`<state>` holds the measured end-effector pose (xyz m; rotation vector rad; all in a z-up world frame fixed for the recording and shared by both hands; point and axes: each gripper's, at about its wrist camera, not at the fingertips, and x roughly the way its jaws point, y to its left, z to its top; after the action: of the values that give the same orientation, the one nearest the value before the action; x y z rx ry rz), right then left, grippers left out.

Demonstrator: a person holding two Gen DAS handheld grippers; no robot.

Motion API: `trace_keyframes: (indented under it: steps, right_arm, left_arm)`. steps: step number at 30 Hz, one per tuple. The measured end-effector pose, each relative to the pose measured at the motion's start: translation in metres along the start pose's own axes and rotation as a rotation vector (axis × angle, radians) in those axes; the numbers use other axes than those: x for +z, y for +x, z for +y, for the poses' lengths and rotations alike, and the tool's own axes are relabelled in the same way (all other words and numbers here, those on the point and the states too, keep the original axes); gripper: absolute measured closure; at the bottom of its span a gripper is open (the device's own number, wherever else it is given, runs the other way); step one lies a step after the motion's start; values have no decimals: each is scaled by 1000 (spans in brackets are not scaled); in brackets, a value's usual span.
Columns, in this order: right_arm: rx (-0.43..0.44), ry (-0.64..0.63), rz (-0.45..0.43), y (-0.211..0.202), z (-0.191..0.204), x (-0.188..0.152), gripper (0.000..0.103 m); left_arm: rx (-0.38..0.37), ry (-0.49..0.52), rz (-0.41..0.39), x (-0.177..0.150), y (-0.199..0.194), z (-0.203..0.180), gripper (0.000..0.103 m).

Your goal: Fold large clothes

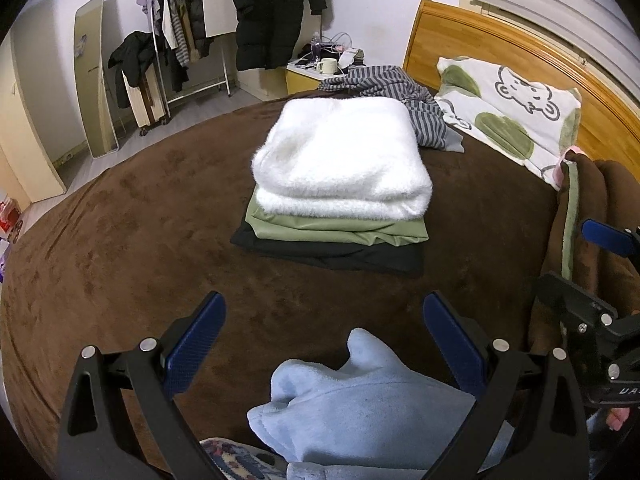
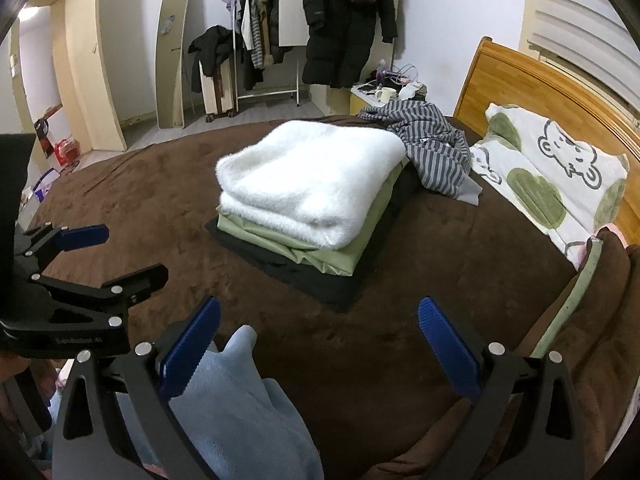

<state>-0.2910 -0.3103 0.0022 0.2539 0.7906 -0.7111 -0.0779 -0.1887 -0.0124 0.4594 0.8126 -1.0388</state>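
From the left wrist, the left tongs (image 1: 322, 344) stand wide apart, gripping nothing, over a pale blue fleece (image 1: 360, 408) at the near edge of the bed (image 1: 120, 240), with a folded stack (image 1: 340, 184) beyond. From the right wrist, the right tongs (image 2: 318, 344) also gape empty, their left pad (image 2: 188, 356) seemingly brushing the fleece (image 2: 240, 412).
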Motion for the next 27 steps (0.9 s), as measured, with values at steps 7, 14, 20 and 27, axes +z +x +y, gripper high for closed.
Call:
trace_keyframes:
  steps: [7,14,20,27]
  right_arm:
    - [-6,1,15,6,-3,1,6]
    - [5,9,24,9,-6,1,6]
    - [9,-2,26,11,-5,0,6]
    - [1,11,31,13,-9,0,6]
  left_arm:
    - [1,4,3,0,5,-4,6]
    - [16,7,18,-3,11,-6,6]
    - [18,-3,10,-1,11,-6,7]
    - [21,9,11,1,9,-6,6]
